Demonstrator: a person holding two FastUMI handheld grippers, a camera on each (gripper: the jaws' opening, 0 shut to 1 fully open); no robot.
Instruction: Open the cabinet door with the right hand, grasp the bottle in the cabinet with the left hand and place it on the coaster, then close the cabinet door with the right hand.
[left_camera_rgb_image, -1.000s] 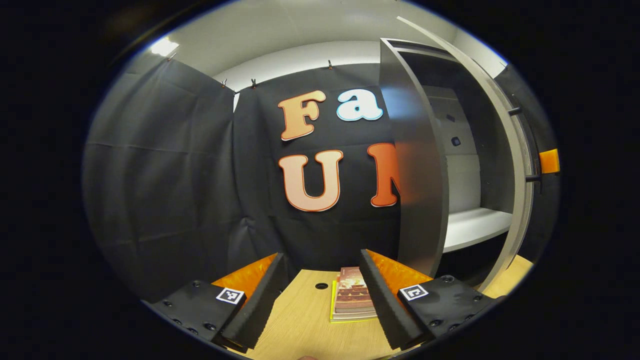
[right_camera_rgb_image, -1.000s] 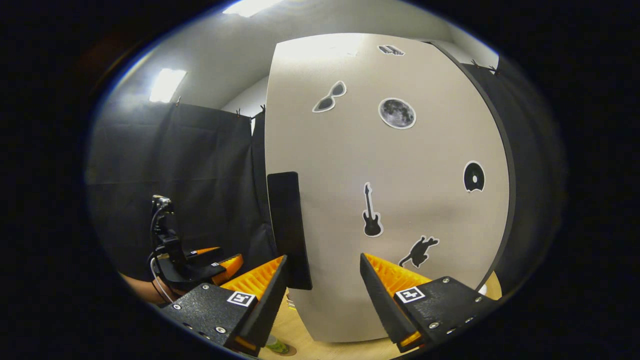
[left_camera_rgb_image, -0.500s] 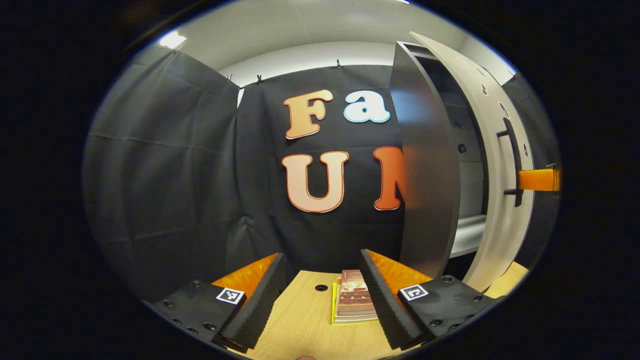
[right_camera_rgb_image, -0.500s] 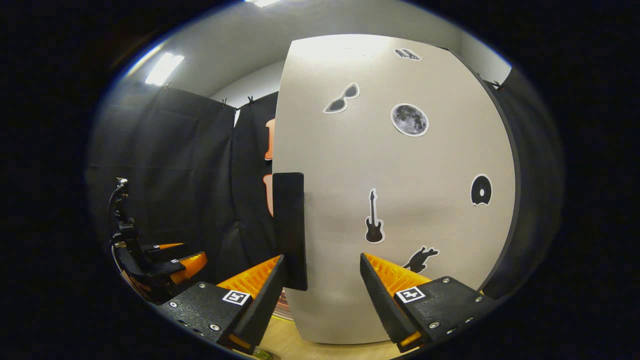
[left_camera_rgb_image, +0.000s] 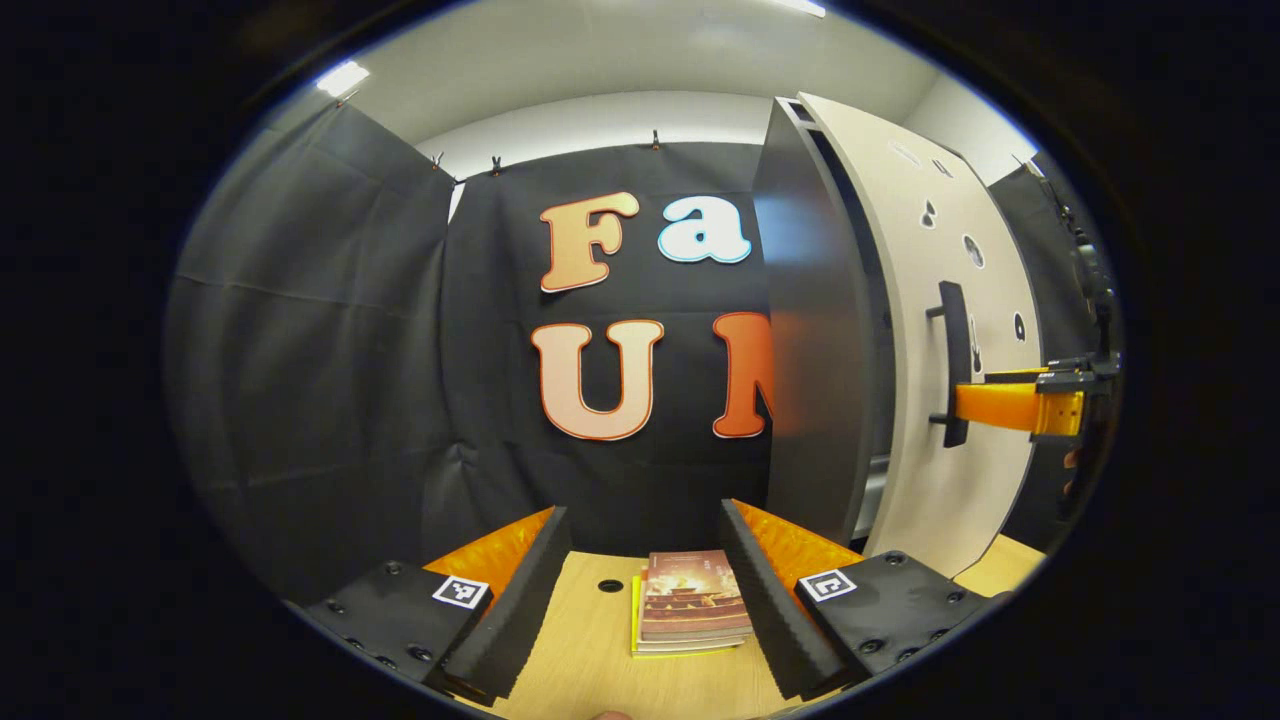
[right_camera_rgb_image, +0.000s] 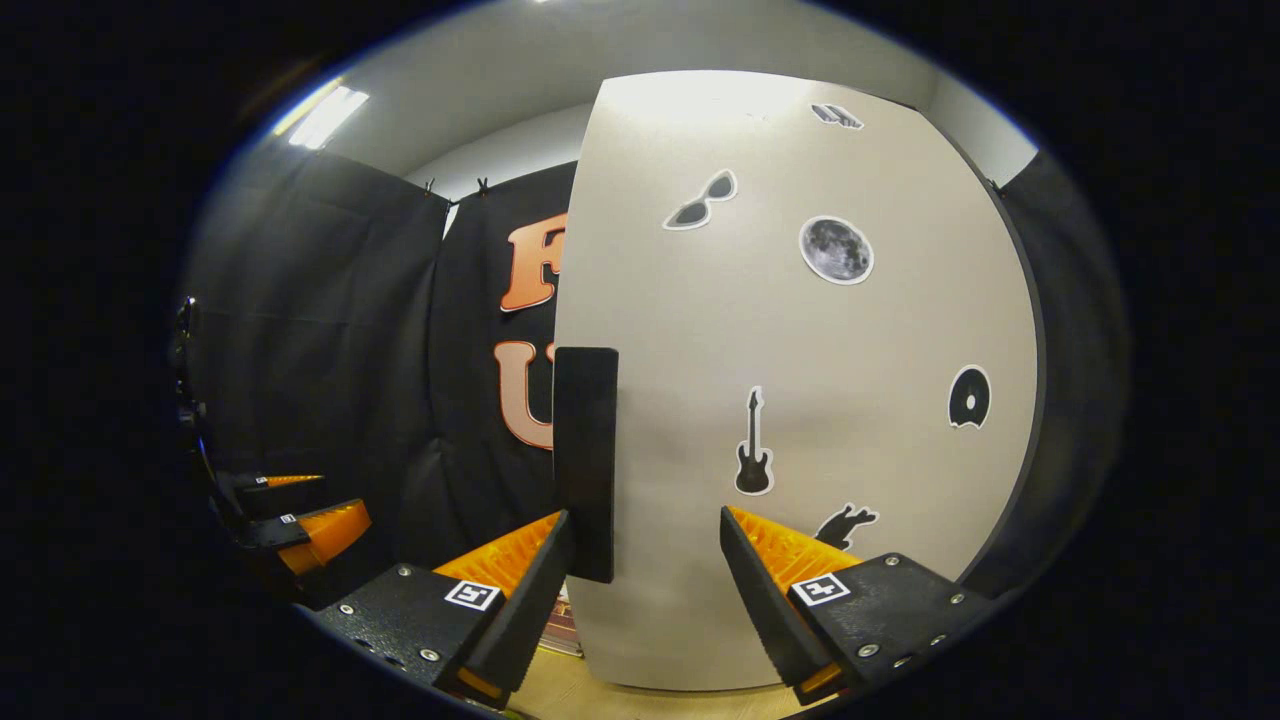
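The cabinet's pale door, dotted with small dark stickers, stands almost shut. In the left gripper view the door leaves just a narrow gap against the cabinet's dark side panel. My right gripper is open and close to the door face, with the black handle just above its left finger. Seen from the left gripper view, the right gripper reaches the handle from the right. My left gripper hangs open over the wooden table, holding nothing.
A small stack of books lies on the table between the left gripper's fingers, beside a round cable hole. Black cloth walls close the booth behind and to the left. The left gripper appears far left in the right gripper view.
The door has swung toward shut with the right gripper following it; the white shelf inside has gone out of sight. The left gripper has barely moved.
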